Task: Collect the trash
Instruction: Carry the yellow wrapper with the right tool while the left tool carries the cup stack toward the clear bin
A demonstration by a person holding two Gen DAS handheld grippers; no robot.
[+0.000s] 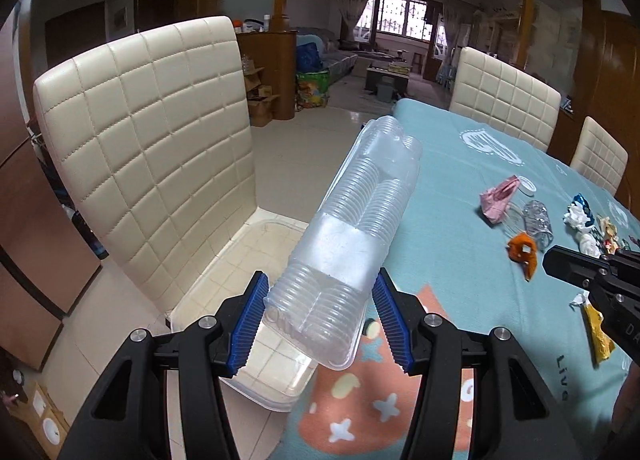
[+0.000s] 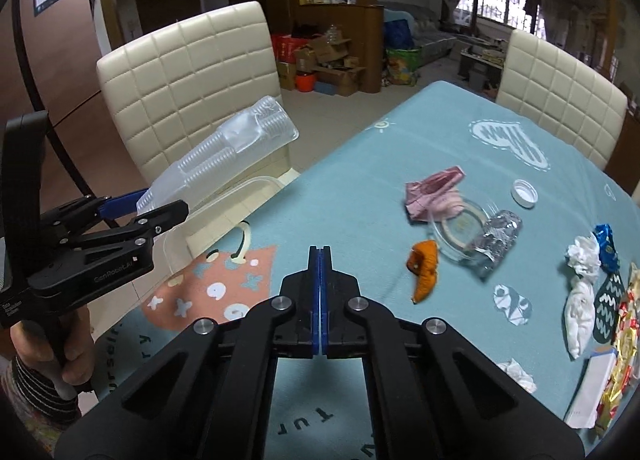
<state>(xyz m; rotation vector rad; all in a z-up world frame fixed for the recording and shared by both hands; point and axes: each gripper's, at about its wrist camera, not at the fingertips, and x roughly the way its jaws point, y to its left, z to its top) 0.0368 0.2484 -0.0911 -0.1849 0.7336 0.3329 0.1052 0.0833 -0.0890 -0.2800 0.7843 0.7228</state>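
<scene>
Trash lies scattered over the counter [image 2: 360,164], which wears a teal cloth with printed figures, while one piece is already up in the air: a clear ribbed plastic container [image 1: 348,244] is clamped at its near end between the blue-padded fingers [image 1: 250,324] of the left gripper [image 1: 320,320], and it juts out tilted upward past the counter's left edge. Below it, on the seat of a cream quilted chair [image 1: 152,140] drawn up to that edge, sits a clear plastic bin [image 1: 276,376]; the container hangs above the bin and does not touch it. In the right wrist view the same left gripper [image 2: 160,204] shows from the side, carried by a hand [image 2: 72,348] on its handle. The right gripper [image 2: 320,300] hovers over the near part of the counter with its fingers [image 2: 314,300] pressed together and nothing between them. Farther in, toward the middle of the counter, lie a pink folded wrapper [image 2: 432,192], a clear round lid [image 2: 460,228] touching it, a crumpled silver foil piece [image 2: 496,240] resting on the lid's right side, and an orange scrap [image 2: 424,272] just in front of the lid. A white bottle cap [image 2: 525,192] sits apart behind them. Near the right edge are white crumpled tissues [image 2: 580,300], a blue wrapper [image 2: 608,248] and gold foil wrappers [image 2: 624,340]. Two more cream chairs stand at the far side.
</scene>
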